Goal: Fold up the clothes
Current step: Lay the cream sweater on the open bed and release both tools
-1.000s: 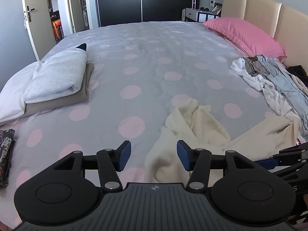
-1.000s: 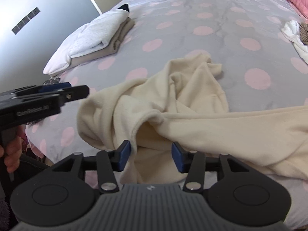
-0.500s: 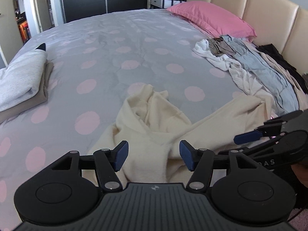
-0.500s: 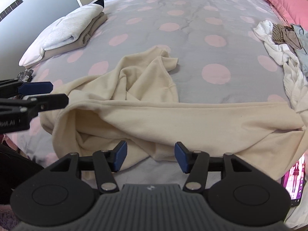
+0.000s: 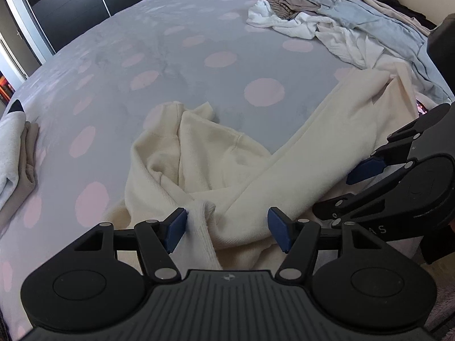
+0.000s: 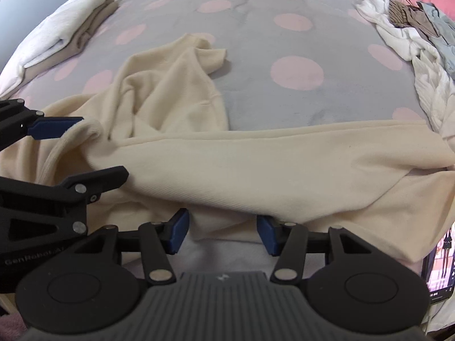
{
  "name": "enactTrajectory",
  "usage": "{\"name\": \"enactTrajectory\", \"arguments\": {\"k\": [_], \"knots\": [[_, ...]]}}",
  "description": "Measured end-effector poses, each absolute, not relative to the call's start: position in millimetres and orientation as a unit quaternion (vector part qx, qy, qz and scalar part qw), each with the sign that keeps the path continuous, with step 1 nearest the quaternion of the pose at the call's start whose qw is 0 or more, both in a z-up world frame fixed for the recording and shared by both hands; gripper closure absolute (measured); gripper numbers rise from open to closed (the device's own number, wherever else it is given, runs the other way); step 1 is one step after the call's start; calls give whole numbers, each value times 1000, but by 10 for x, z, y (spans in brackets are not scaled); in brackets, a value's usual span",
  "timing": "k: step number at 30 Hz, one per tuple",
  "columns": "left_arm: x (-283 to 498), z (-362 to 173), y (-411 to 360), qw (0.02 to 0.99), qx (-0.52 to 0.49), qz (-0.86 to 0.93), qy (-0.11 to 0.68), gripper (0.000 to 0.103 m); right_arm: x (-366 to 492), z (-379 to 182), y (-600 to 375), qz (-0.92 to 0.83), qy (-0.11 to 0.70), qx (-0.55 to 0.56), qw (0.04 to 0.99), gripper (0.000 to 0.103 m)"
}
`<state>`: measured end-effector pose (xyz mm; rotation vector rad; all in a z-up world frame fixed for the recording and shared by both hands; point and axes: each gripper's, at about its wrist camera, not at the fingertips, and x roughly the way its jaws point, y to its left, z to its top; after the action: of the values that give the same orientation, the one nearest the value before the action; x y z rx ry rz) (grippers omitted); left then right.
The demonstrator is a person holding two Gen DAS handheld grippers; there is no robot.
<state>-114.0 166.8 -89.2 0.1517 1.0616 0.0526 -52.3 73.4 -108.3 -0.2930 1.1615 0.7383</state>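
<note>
Across grey pink-dotted bedspread (image 5: 199, 56), cream sweater (image 5: 204, 159)

- Middle of the dotted bedspread (image 5: 216, 42) lay bare: free passage beyond the cream garment (image 6: 256, 164)
- Cream garment spread along the near edge, directly under both grippers
- Folded stack (image 6: 68, 31) blocked the far left side
- Heap of unfolded clothes (image 5: 349, 25) lined the right side
- Phone (image 6: 440, 267) lay at the near right corner, just beside the garment
</note>
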Motion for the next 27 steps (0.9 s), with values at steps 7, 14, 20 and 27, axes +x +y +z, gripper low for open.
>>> {"name": "enactTrajectory", "arguments": {"k": [7, 14, 20, 27], "knots": [[-1113, -978, 1826, 866, 57, 35, 496, 80, -472, -1163, 786, 341, 536, -134, 760, 77], [-1213, -607, 2191, 883, 21, 113, 456, 100, -532, -1082, 821, 350, 516, -147, 768, 62], [-1335, -430, 2340, 887, 15, 138, 440, 100, -566, -1039, 863, 352, 505, -155, 773, 58], [-1564, -164, 2719, 881, 34, 230, 412, 100, -595, -821, 894, 359, 493, -146, 779, 56]]}}
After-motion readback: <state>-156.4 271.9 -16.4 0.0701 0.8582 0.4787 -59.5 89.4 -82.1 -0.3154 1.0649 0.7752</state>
